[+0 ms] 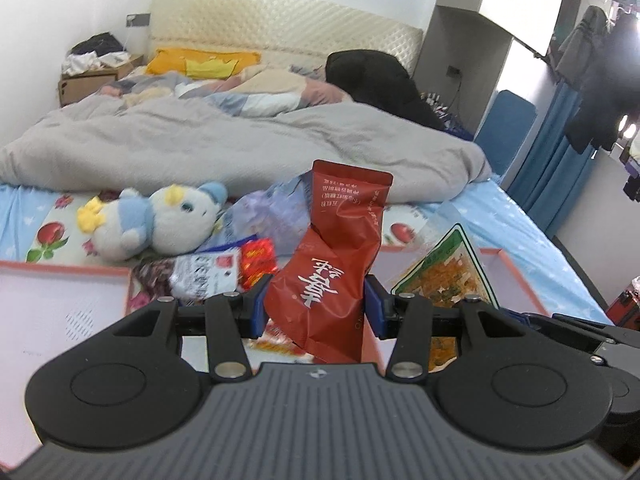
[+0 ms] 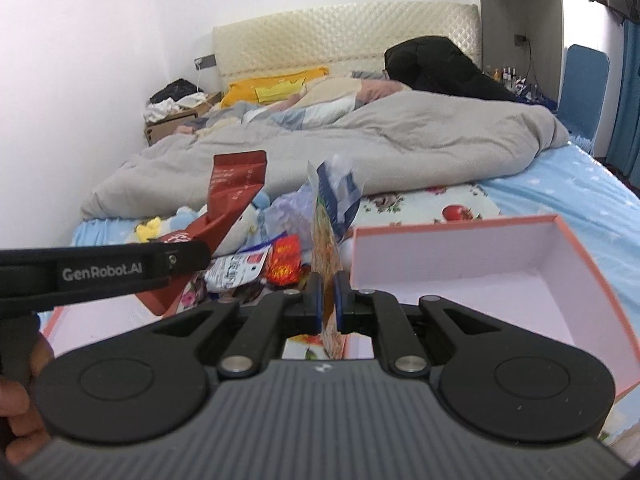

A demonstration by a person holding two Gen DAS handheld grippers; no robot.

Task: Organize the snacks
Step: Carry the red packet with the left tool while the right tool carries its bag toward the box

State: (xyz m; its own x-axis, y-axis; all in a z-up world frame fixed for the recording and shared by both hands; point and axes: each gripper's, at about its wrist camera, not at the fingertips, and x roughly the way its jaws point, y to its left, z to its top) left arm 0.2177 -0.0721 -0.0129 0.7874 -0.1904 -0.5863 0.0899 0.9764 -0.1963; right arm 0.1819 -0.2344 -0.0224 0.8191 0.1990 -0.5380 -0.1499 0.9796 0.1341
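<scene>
My left gripper (image 1: 316,306) is shut on a dark red snack packet (image 1: 336,256) that stands upright above the bed; the packet also shows in the right wrist view (image 2: 232,196). My right gripper (image 2: 329,300) is shut on a thin orange and green snack packet (image 2: 326,240), seen edge-on; the packet also shows in the left wrist view (image 1: 444,276). More snacks lie in a pile: a white packet (image 1: 208,274) and a small red packet (image 1: 258,262). Two pink-rimmed boxes sit on the bed, one on the left (image 1: 60,304) and one on the right (image 2: 520,264).
A blue and white plush toy (image 1: 156,220) lies behind the pile next to a crumpled plastic bag (image 1: 272,212). A grey duvet (image 1: 240,140) covers the bed behind. A cardboard box (image 1: 84,84) stands by the headboard. Blue curtains (image 1: 556,152) hang at the right.
</scene>
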